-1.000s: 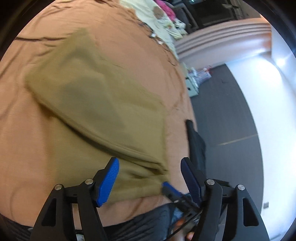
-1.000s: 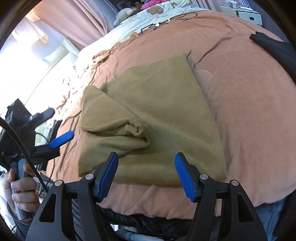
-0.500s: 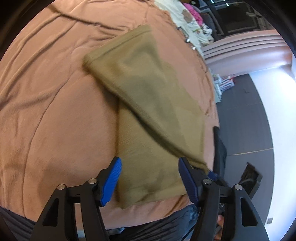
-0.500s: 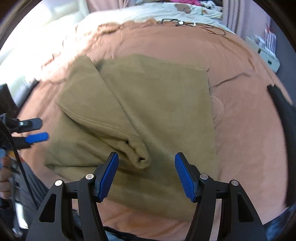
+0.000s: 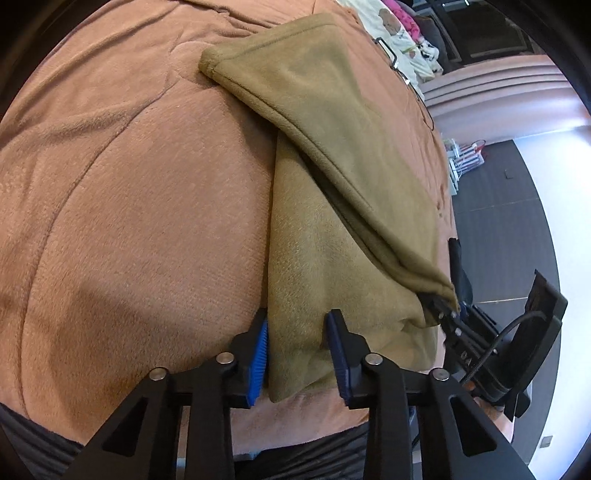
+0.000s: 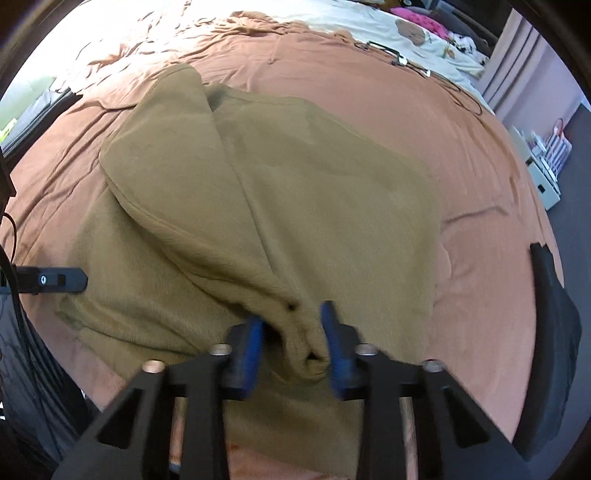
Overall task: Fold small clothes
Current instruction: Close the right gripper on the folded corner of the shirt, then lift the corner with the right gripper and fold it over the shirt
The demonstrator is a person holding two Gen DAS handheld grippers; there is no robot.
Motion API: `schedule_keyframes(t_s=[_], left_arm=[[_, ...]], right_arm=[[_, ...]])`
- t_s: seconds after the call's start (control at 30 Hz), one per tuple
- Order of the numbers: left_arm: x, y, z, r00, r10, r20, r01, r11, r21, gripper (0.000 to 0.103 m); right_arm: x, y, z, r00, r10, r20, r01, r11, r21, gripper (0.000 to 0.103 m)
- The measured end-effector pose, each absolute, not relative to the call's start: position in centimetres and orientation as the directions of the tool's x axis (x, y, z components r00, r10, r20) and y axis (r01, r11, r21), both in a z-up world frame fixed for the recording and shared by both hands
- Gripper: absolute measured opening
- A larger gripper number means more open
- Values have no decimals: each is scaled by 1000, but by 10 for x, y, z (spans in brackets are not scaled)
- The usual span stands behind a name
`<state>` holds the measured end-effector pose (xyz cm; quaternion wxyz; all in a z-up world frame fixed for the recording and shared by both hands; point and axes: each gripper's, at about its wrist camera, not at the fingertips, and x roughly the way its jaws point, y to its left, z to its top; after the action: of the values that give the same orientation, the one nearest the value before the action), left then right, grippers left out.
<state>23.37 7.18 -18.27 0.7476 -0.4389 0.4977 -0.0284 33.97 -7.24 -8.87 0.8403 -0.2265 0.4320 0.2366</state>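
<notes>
An olive-brown fleece garment (image 5: 332, 147) lies on an orange-brown blanket (image 5: 129, 184), with one flap folded diagonally over the rest. My left gripper (image 5: 297, 354) has its blue pads narrowed onto the garment's near left corner, and cloth fills the gap. In the right wrist view the garment (image 6: 295, 184) spreads ahead, and my right gripper (image 6: 291, 343) pinches the bunched tip of the folded flap. That right gripper (image 5: 441, 308) shows in the left view holding the flap's corner. One finger of the left gripper (image 6: 55, 280) shows at the cloth's left edge.
A black cloth (image 6: 550, 314) hangs at the bed's right edge. A cream sheet (image 6: 406, 33) with soft toys and cables covers the bed's far end. Boxes (image 6: 543, 158) stand on the dark floor (image 5: 498, 177) beside the bed.
Both grippers came down from above the garment and narrowed their fingers onto it: the left on the near corner, the right on the folded flap's tip.
</notes>
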Motion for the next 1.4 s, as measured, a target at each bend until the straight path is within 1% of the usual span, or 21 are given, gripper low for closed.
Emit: schedule_keyframes(t_s=[0.13, 0.27, 0.43, 0.63, 0.8, 1.1, 1.17, 1.27, 1.3, 1.33, 1.37, 1.4], left_arm=[[230, 73, -182, 503, -485, -715, -395, 607, -689, 31], [227, 73, -181, 504, -480, -718, -387, 618, -684, 31], [228, 60, -171, 501, -447, -741, -358, 673, -648, 32], [233, 52, -164, 490, -448, -748, -325, 702, -634, 34], [239, 49, -163, 485, -443, -754, -308, 721, -621, 35], [235, 59, -164, 504, -460, -731, -315, 690, -651, 35], [231, 63, -162, 513, -458, -726, -315, 686, -656, 35], [227, 74, -161, 532, -445, -720, -321, 680, -659, 35], [226, 77, -161, 539, -444, -716, -323, 677, -662, 35], [226, 79, -161, 546, -442, -712, -323, 673, -665, 35], [226, 82, -160, 551, -440, -709, -324, 670, -668, 35], [226, 84, -160, 556, -441, -705, -322, 667, -672, 35]], right_arm=[[331, -91, -75, 528, 270, -805, -574, 812, -104, 5], [320, -115, -66, 512, 330, -793, -550, 835, -7, 4], [308, -147, -72, 494, 371, -786, -504, 859, 89, 4], [308, -188, -78, 490, 408, -770, -438, 879, 186, 4], [305, -203, -93, 467, 396, -791, -392, 894, 216, 4], [299, -198, -92, 480, 356, -802, -373, 910, 181, 4], [296, -195, -90, 482, 327, -813, -374, 916, 146, 4], [291, -192, -82, 510, 283, -813, -359, 928, 98, 10], [288, -193, -76, 523, 276, -806, -357, 930, 87, 17], [286, -192, -73, 531, 274, -802, -359, 930, 81, 33], [282, -191, -67, 541, 279, -793, -369, 926, 75, 45], [277, -189, -60, 558, 287, -778, -380, 923, 68, 67]])
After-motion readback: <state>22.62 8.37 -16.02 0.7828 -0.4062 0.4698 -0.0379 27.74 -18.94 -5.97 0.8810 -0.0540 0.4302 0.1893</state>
